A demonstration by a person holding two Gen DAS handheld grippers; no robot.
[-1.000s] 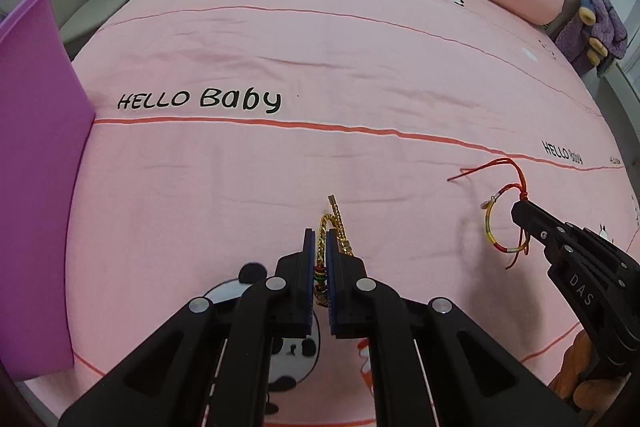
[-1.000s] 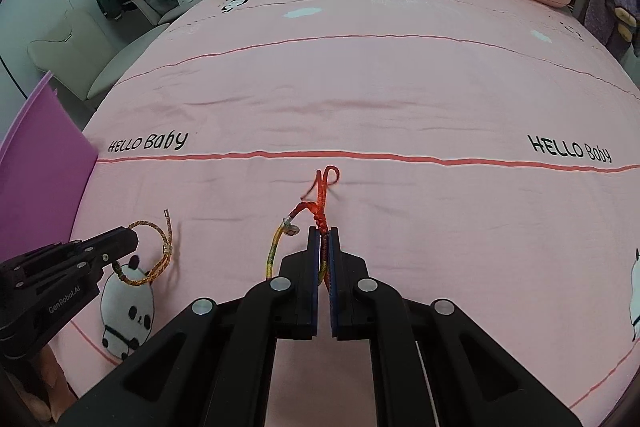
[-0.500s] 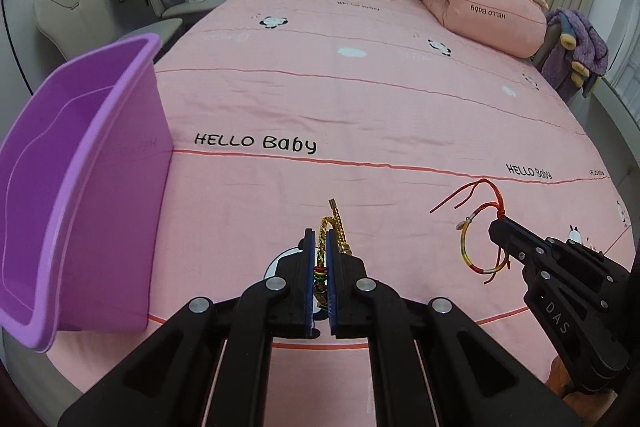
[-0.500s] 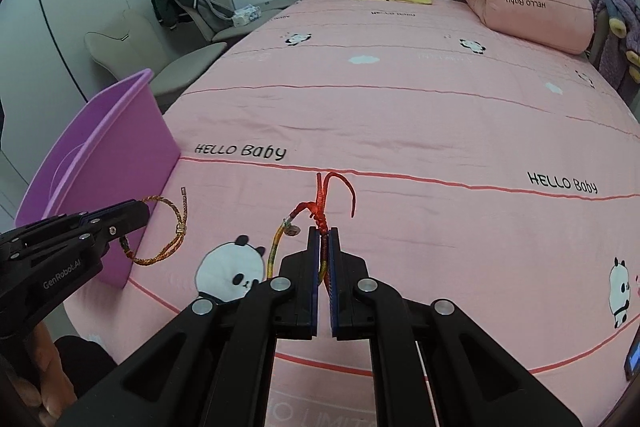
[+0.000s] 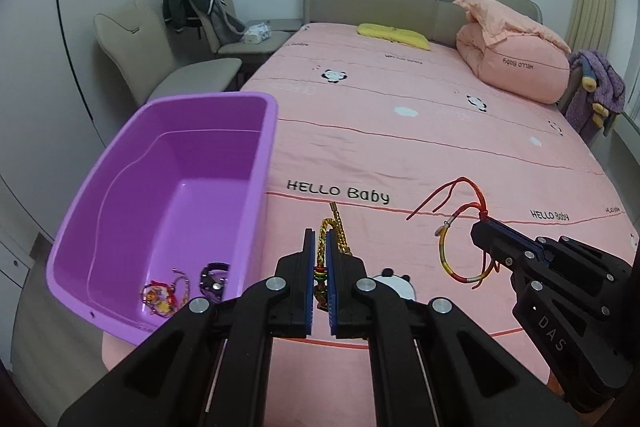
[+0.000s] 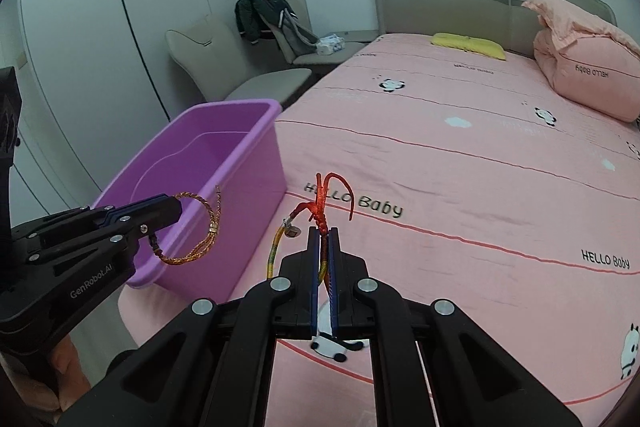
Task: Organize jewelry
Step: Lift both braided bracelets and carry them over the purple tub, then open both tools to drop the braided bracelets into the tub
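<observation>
**Both bracelets lifted toward the bin**

Left hand-held gripper [image 5: 319, 247], clamped on the gold braided bracelet [image 6: 200, 227], and right hand-held gripper [image 6: 324, 247], clamped on the red-yellow cord bracelet [image 5: 460, 251], have risen off the bed [image 5: 400, 131]; the purple bin [image 5: 256, 155] at its left edge now shows, so drop-off is likely next.

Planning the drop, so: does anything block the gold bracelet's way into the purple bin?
Nothing visible does. The gold bracelet hangs from the left gripper beside the purple bin, whose top is open.
</observation>
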